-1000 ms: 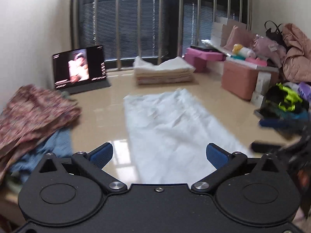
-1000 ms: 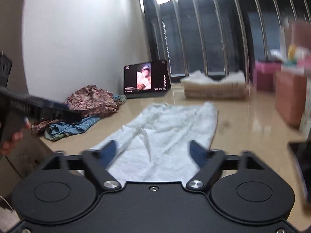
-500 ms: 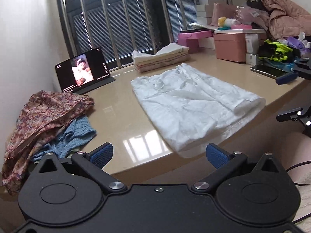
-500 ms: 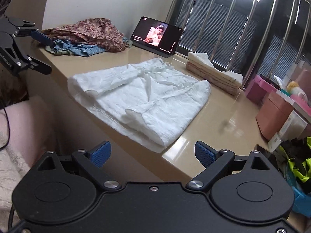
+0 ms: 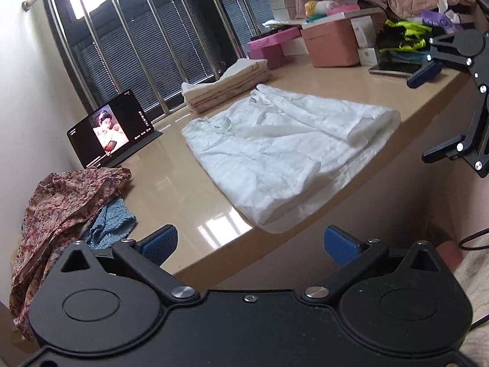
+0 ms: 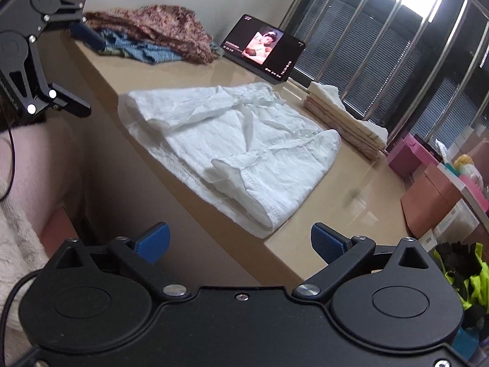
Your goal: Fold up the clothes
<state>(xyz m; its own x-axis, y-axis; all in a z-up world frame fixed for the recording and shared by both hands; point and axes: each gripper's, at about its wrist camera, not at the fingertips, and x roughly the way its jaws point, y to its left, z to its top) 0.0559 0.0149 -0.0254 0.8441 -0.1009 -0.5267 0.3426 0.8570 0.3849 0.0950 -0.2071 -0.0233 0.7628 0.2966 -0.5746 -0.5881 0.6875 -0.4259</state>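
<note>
— Where's the garment, and how does it lie?

— I see the white garment [image 5: 284, 153] flat on the glossy beige worktop [image 5: 171, 168], partly folded, its long axis running from the near edge toward the barred window [image 5: 146, 39]. One end hangs slightly over the worktop's front edge. The cloth is thin, crinkled, with stitched hems.

— And your tongs?

— My left tongs [image 5: 249, 243] are spread wide, blue ribbed pads empty, short of the worktop edge. My right tongs [image 6: 240, 240] are spread and empty as well.

— Anything else nearby?

— A floral cloth [image 5: 64, 205] over a blue knit [image 5: 110, 223], a tablet [image 5: 111, 130] and stacked towels [image 5: 226, 84].
</note>
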